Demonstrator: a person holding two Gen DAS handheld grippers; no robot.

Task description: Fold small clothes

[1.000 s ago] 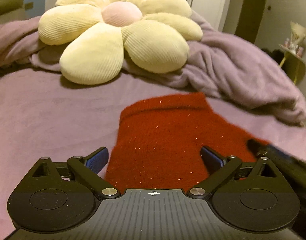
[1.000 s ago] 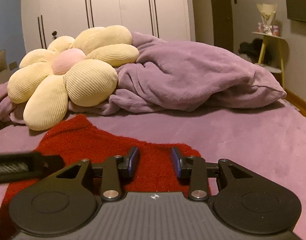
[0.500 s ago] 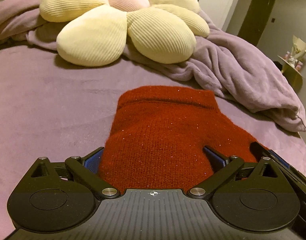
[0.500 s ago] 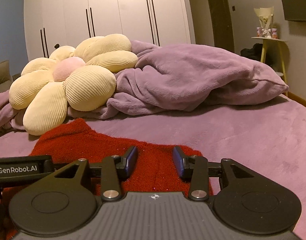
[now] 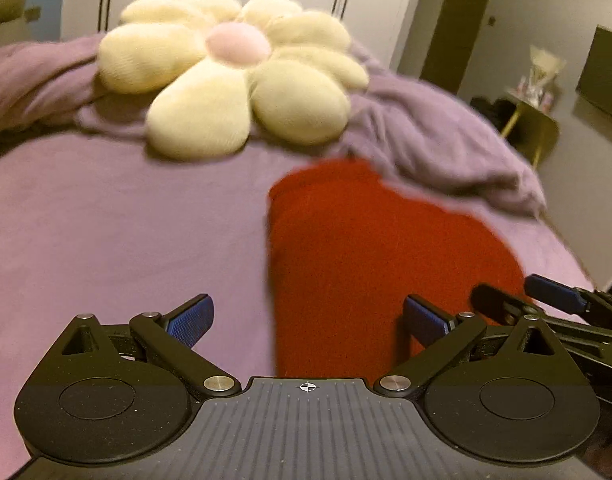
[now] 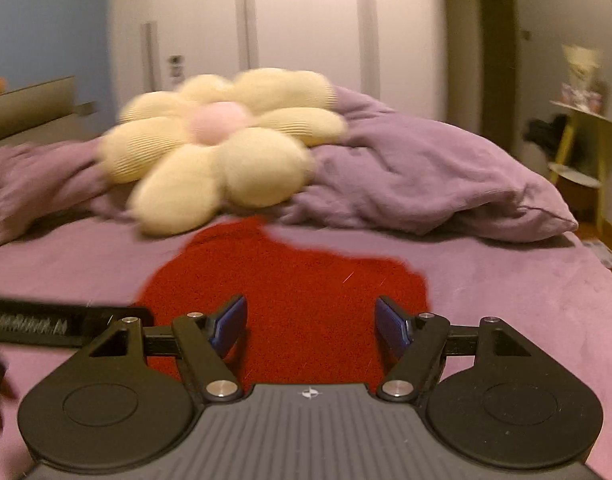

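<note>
While both tilt downward, right tool (image 6: pixel 311 326) gapes over red garment (image 6: pixel 290 280).

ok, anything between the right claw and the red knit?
Nothing visible. The right claw has just been opening, and the red knit garment lies directly ahead on the purple bedsheet. The flower pillow sits beyond it.

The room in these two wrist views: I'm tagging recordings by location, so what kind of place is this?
Most likely a bedroom in a home. A red knit garment lies on a bed with a purple sheet, a rumpled purple blanket and a flower-shaped cushion; tall white wardrobe doors stand behind.
</note>
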